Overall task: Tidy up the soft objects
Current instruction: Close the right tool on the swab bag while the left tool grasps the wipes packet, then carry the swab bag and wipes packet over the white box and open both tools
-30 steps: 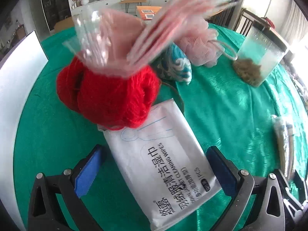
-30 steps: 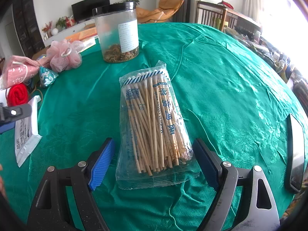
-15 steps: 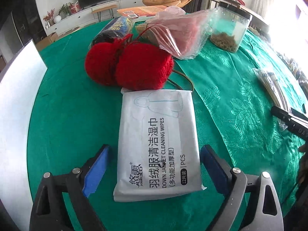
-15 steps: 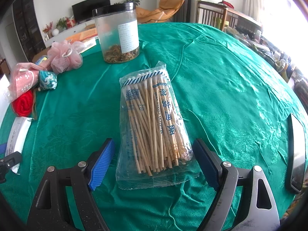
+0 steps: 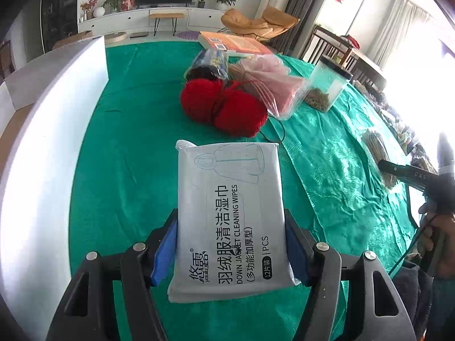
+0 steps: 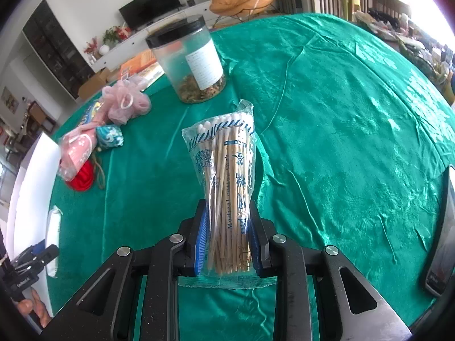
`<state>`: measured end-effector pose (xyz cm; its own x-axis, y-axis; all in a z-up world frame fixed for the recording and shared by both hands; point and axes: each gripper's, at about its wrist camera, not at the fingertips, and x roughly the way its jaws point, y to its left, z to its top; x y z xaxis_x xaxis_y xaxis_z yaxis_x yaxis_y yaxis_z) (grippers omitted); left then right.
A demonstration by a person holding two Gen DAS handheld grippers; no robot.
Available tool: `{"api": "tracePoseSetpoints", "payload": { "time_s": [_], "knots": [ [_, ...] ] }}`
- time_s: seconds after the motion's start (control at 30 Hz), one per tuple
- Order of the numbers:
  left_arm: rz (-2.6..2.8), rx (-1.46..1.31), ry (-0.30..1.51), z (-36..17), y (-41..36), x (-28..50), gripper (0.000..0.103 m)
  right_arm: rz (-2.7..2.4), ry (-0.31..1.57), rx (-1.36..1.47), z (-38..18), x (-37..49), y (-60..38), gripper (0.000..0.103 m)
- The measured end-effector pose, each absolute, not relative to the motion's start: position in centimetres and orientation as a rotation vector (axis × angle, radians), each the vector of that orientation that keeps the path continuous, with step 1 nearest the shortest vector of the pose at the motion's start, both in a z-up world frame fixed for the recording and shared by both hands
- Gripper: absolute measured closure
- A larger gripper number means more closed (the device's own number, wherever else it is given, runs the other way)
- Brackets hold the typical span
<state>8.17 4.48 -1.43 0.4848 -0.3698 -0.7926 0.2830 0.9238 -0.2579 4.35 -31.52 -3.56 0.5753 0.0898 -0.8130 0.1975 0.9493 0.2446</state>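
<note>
The pack of wipes [image 5: 230, 216] is clamped at its near end between the blue pads of the left gripper [image 5: 231, 251], above the green tablecloth [image 5: 119, 147], with the red yarn [image 5: 224, 108] and a pink bag [image 5: 273, 88] lying beyond it. The bag of cotton swabs [image 6: 227, 187] is pinched near its lower end by the right gripper [image 6: 229, 243] and is held out over the cloth, with a clear jar [image 6: 192, 62] and a pink mesh puff [image 6: 125, 102] seen farther off.

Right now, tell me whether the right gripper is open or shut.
Shut. The right gripper has both blue pads pressed against the bag of cotton swabs, bunching its sticks tightly between them.
</note>
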Motion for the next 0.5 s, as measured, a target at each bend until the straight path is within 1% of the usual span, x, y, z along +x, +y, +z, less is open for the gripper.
{"api": "tracePoseSetpoints", "payload": {
  "time_s": [0.17, 0.3, 0.4, 0.47, 0.5],
  "knots": [
    [-0.372, -0.160, 0.864, 4.5, 9.6, 6.3, 0.036, 0.079, 0.876, 0.282, 1.9, 3.9, -25.0, 0.075],
    [-0.208, -0.136, 0.795, 7.9, 16.3, 5.1, 0.036, 0.344, 0.833, 0.301, 6.3, 4.4, -15.4, 0.075],
    [-0.037, -0.097, 0.775, 8.7, 22.1, 3.7, 0.036, 0.565, 0.846, 0.328, 8.0, 5.3, -6.8, 0.075],
    [0.087, -0.058, 0.774, 8.4, 25.6, 2.8, 0.033, 0.687, 0.867, 0.322, 8.3, 5.7, -0.9, 0.075],
    [0.149, -0.038, 0.782, 8.1, 27.0, 2.5, 0.023, 0.742, 0.881, 0.318, 8.2, 5.8, 1.8, 0.074]
  ]
}}
